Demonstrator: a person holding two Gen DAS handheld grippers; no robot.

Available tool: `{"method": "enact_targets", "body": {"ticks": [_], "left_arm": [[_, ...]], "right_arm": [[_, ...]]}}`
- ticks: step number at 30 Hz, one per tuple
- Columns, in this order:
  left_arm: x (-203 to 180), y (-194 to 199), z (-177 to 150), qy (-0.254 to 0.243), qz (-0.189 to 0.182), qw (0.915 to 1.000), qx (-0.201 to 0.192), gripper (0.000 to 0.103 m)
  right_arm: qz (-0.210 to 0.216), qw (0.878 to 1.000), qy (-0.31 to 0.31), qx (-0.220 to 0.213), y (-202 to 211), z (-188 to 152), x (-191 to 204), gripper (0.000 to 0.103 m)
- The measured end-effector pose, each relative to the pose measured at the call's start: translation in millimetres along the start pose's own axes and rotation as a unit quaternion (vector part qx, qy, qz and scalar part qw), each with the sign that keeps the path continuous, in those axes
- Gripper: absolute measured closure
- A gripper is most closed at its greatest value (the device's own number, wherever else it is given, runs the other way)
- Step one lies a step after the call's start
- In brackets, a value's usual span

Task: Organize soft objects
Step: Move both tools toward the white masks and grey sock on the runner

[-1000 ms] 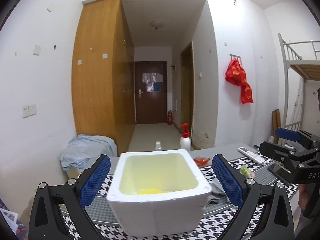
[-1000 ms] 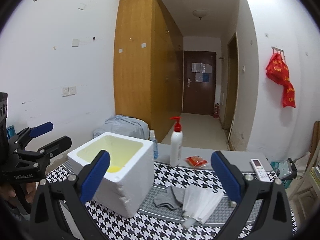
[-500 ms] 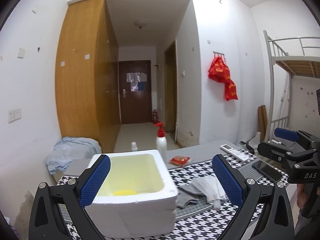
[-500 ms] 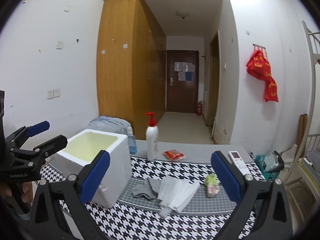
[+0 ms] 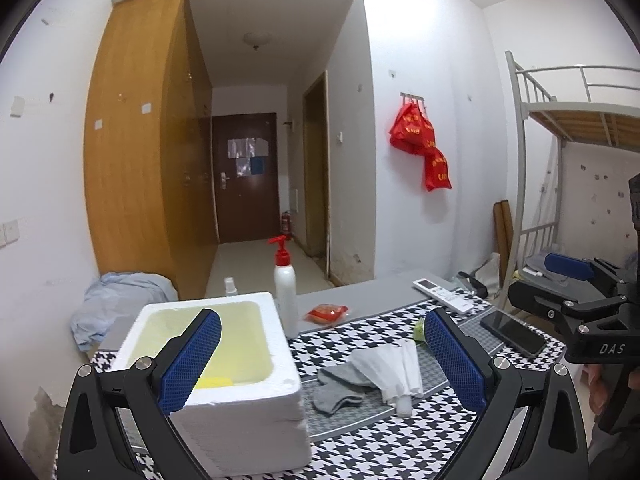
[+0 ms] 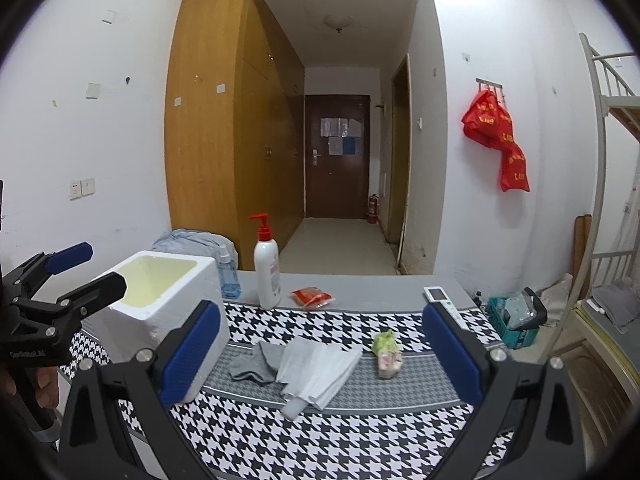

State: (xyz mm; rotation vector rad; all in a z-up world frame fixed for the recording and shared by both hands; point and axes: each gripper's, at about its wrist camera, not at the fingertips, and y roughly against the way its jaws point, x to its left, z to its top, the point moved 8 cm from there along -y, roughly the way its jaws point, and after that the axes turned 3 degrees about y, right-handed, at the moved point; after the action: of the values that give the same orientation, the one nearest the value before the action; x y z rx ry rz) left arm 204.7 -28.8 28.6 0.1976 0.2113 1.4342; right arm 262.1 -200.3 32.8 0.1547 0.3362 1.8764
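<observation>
A white foam box (image 5: 236, 392) (image 6: 160, 300) stands at the left of the houndstooth table, with something yellow (image 5: 214, 382) on its floor. Right of it lie a grey sock (image 5: 334, 386) (image 6: 252, 362), a folded white cloth (image 5: 394, 364) (image 6: 320, 372) and a small green and pink soft item (image 6: 386, 352). My left gripper (image 5: 322, 360) is open and empty, held above the box's right edge and the sock. My right gripper (image 6: 320, 360) is open and empty above the sock and cloth.
A white pump bottle (image 6: 267, 268), a blue spray bottle (image 6: 228, 276) and a red packet (image 6: 312, 298) stand along the table's far edge. A remote (image 6: 442, 298) and a phone (image 5: 514, 332) lie at the right. A bunk bed frame (image 5: 560, 160) stands on the right.
Both views have swung to the right: the foam box has shifted left in both, and the sock, cloth and small soft item now sit between my right gripper's fingers. Both grippers stay open.
</observation>
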Motion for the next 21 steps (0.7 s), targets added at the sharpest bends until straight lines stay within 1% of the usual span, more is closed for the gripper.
{"method": "enact_targets", "body": {"ticks": [13,21], "left_arm": [[-20.8,-19.0,-12.9,0.003,-0.020,0.9995,0.024,0.001],[-35.9,-32.0,-23.4,-0.002,-0.032,0.9987,0.040,0.001]], "right_arm": [[-0.018,1.000,-0.001,0.019,-7.2,-12.1,-20.1,0.001],[-0.020,0.999,-0.009,0.032,-16.4,-22.0,-35.3,0.001]]}}
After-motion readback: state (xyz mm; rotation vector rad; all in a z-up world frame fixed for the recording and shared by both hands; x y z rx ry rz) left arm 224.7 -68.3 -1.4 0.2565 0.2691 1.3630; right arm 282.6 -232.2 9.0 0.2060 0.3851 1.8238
